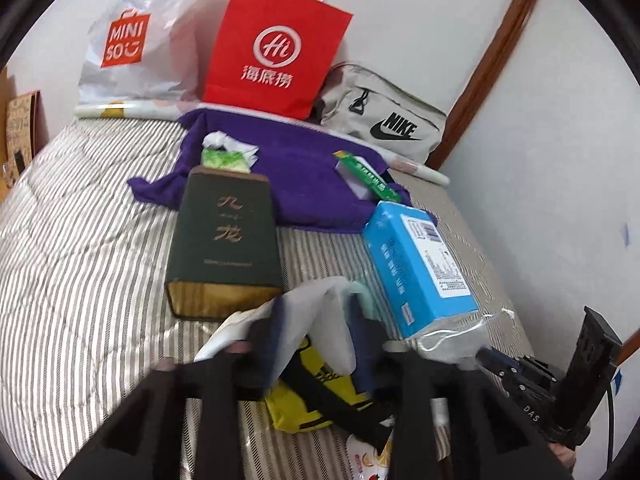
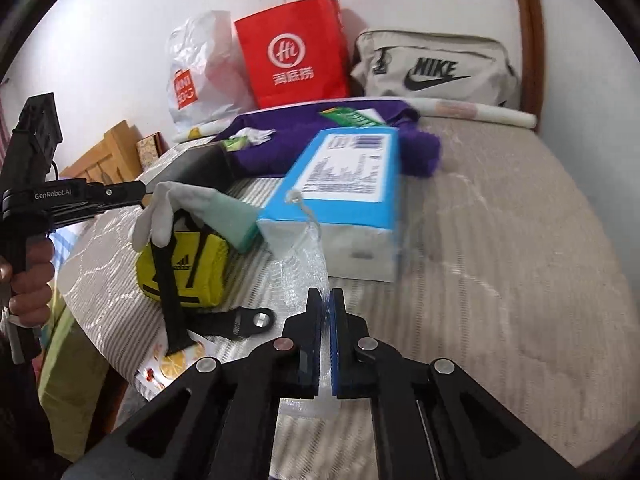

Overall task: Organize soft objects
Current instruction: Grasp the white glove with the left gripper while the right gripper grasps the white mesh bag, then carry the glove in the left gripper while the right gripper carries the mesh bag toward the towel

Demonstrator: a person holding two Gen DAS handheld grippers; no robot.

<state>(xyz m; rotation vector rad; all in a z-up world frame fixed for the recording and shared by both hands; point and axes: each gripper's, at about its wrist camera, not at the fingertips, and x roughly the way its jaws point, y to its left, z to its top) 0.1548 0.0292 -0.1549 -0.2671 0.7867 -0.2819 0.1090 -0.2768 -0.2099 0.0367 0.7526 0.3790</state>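
The right gripper (image 2: pixel 327 312) is pinching a thin sheet of clear crinkled plastic wrapping (image 2: pixel 298 268) between its two nearly closed blue-padded fingers; the wrapping is trailing from the end of one blue-and-white rectangular tissue pack (image 2: pixel 340 184) lying on the striped quilted bedspread (image 2: pixel 500 280). The left gripper (image 1: pixel 316 320) is closing its two dark fingers on one soft white cloth (image 1: pixel 316 300), which is draping over one small yellow fabric pouch with black straps (image 1: pixel 308 400); in the right wrist view the cloth (image 2: pixel 160 208) is hanging from the gripper's tip (image 2: pixel 142 196) above that pouch (image 2: pixel 188 264).

Beyond these, one dark green hard box with gold lettering (image 1: pixel 224 236) is resting on the bedspread (image 1: pixel 80 240), its far end touching one crumpled purple towel (image 1: pixel 288 160). One green-and-white flat carton (image 1: pixel 366 178) is lying on the towel. Against the wall are standing three bags: one white glossy plastic bag (image 1: pixel 132 40), one red paper bag with string handles (image 1: pixel 276 48) and one grey canvas bag (image 1: pixel 384 116).
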